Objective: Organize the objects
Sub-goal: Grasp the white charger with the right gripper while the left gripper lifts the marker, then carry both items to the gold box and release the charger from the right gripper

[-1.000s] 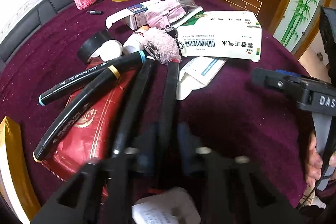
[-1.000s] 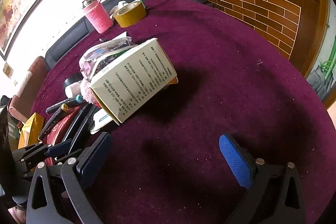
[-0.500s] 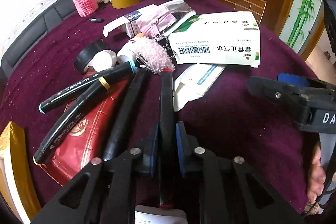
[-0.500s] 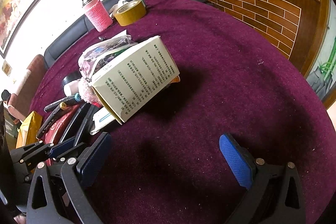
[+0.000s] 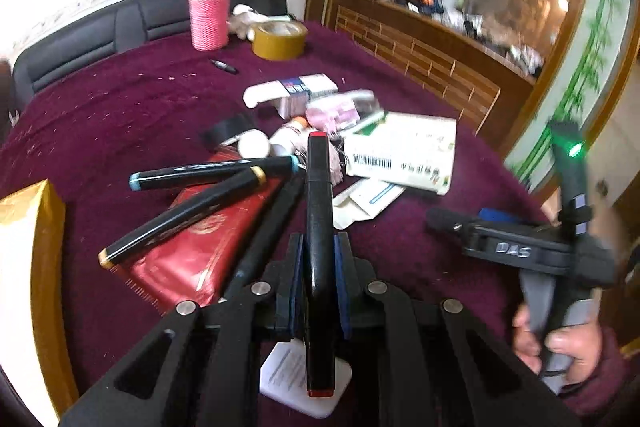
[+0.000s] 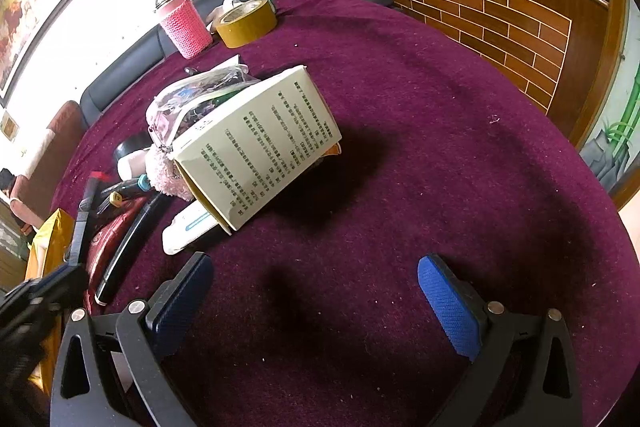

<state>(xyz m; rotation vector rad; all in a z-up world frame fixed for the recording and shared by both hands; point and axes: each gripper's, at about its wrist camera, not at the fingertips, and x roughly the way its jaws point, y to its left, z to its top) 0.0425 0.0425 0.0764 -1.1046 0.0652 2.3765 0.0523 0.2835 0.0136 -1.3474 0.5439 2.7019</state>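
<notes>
The left claw (image 5: 319, 267) is clenched on a black marker with red ends (image 5: 319, 227), which points toward twelve o'clock, raised clear of the maroon tabletop (image 6: 400, 147), with a white card (image 5: 288, 375) below its near end. At ten o'clock from it, two more black markers (image 5: 212, 171) lie across a red packet (image 5: 200, 247), and a gold box (image 5: 28, 227) sits at nine o'clock. Beyond the marker's tip rests a white medicine carton (image 5: 404, 151), with a pink pouch (image 5: 332, 111) behind it. Far off at eleven o'clock stand a pink knitted flask (image 5: 208, 15) and a roll of brown tape (image 5: 278, 41). The right claw (image 6: 316, 291) hangs released over bare cloth, its blue pads (image 6: 448, 303) well apart, at three o'clock from the left.
</notes>
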